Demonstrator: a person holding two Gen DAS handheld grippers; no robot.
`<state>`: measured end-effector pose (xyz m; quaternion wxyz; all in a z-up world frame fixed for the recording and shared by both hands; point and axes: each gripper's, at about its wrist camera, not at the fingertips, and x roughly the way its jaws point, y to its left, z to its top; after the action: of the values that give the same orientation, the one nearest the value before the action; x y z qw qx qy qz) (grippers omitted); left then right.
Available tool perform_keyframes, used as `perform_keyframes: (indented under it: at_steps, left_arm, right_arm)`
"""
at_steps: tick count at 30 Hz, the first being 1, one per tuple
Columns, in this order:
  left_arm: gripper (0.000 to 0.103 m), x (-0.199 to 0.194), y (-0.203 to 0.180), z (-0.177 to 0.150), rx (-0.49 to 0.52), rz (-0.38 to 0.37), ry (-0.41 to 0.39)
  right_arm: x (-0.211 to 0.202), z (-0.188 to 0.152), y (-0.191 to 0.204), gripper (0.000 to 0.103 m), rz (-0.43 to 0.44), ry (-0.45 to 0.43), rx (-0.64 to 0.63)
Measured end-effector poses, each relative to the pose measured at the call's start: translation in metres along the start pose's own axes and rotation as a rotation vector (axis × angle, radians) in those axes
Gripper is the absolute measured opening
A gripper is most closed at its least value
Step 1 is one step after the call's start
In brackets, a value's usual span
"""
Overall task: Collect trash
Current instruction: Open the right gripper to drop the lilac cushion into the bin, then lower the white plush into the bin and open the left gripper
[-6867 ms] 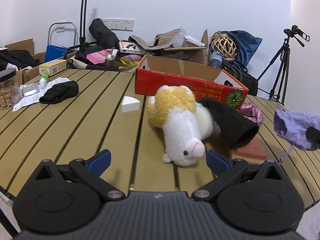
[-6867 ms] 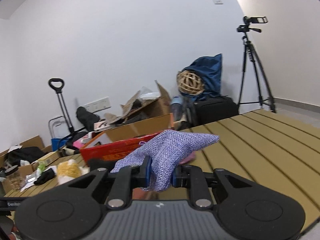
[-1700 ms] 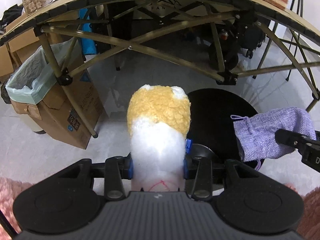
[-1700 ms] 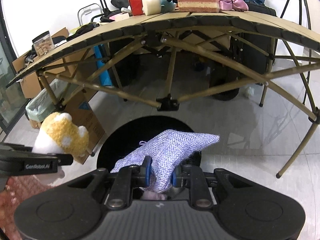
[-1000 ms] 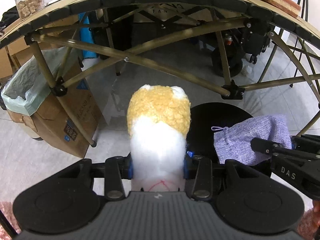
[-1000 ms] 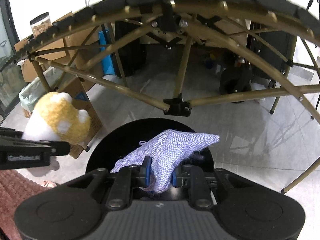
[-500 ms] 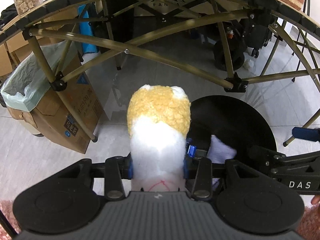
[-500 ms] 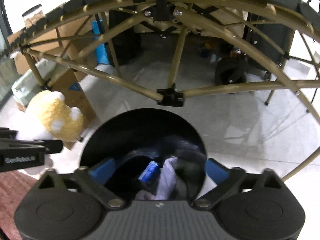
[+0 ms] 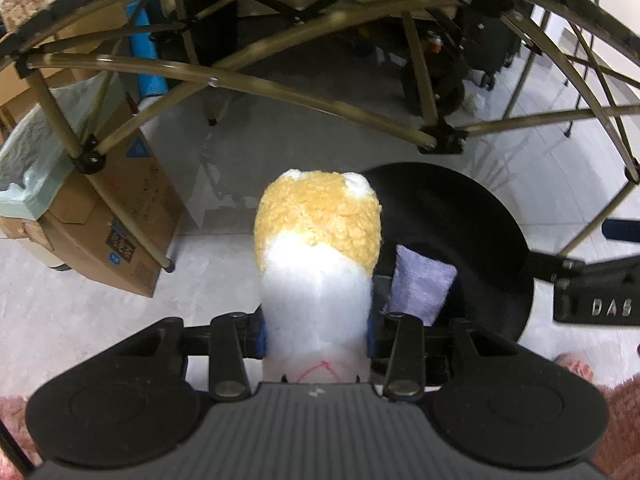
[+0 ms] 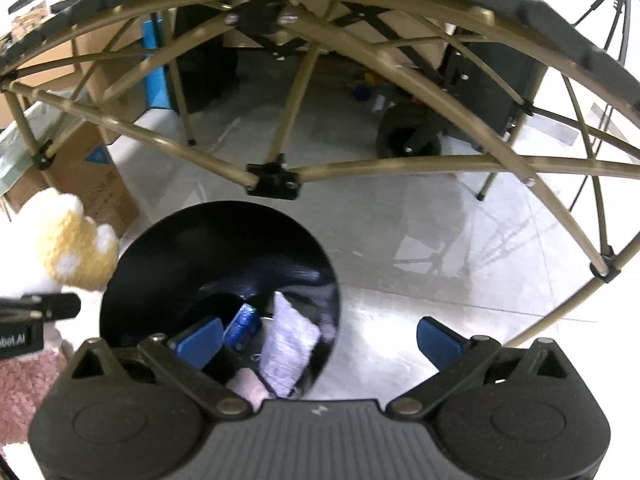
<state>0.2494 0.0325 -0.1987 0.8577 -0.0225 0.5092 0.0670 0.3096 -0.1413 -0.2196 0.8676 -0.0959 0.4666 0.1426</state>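
A: What is the left gripper doing?

B: It is squeezing a soft toy. The toy is white with a fuzzy yellow top. Its blue pads press on both sides of the toy.

A: Where is the toy?

B: It is up in the air, at the near left edge of the black bin. The bin stands on the pale floor in front of the table frame.

A: And the right gripper?

B: Its jaws stand wide apart. Nothing is between them. It hangs over the same bin.

A: What is in the bin?

B: A little purple cloth bag lies inside. Just left of it is a blue can. There is something pink near the bottom edge too, but I cannot tell what it is.

A: Can you read any words?

B: Yes. In the left view the other gripper's side says "DAS". In the right view the other gripper says "bot.AI", cut off at the edge. The cardboard box on the left has printing and stickers, but they are too blurry to read.

A: What is in that box?

B: A pale green bag lines it.
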Motion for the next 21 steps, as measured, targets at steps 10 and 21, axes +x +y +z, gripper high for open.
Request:
perform_keyframes:
  at_steps: [10,21]
  left_arm:
    - [0.042,0.004,-0.035,-0.009,0.092,-0.079,0.039]
    - [0.042,0.013,-0.081,-0.003,0.191,-0.132,0.049]
  right_arm:
    - [-0.015,0.005,-0.036,0.103,-0.063,-0.031,0.106]
    - [-0.027,0.008,-0.055,0.103,-0.108,-0.066,0.163]
